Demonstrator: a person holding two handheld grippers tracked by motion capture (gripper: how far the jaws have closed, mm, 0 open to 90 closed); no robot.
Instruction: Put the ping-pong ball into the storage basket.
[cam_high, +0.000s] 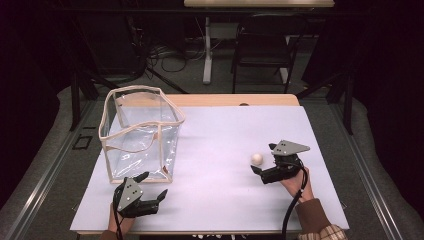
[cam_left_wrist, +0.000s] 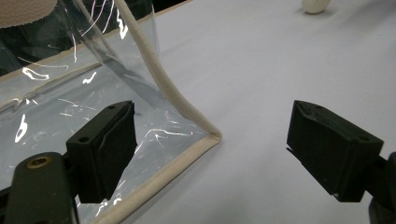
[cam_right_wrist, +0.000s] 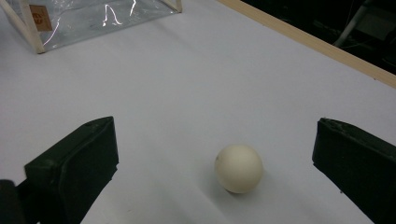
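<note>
Right gripper (cam_right_wrist: 215, 154) first, jaws spread wide and nothing between the pads: the cream ball (cam_right_wrist: 238, 168) sits on the white table cover (cam_right_wrist: 187, 84) in the gap, a touch nearer the right-hand jaw, touching neither. From above, that same ball (cam_high: 257, 159) lies just ahead of the right gripper (cam_high: 265, 160), just off its fingertips, the person's hand (cam_high: 295, 182) wrapped round the grip behind.

Over to the left gripper (cam_left_wrist: 210, 149), also gaping open, gripping nothing. One jaw stands in front of the clear plastic wall of the bag (cam_left_wrist: 70, 93), the cream-trimmed bottom corner (cam_left_wrist: 212, 137) lying between the two jaws. Whether that jaw touches the plastic, I can't tell.

Beyond the right gripper's jaws, far off to the left, the bag carries a small orange label (cam_right_wrist: 39, 17) (print there, too small to read). The high view shows what the gripper views don't: the bag's open, wavy rim (cam_high: 142, 90) standing upright, and the left gripper (cam_high: 150, 187) just in front of it.
</note>
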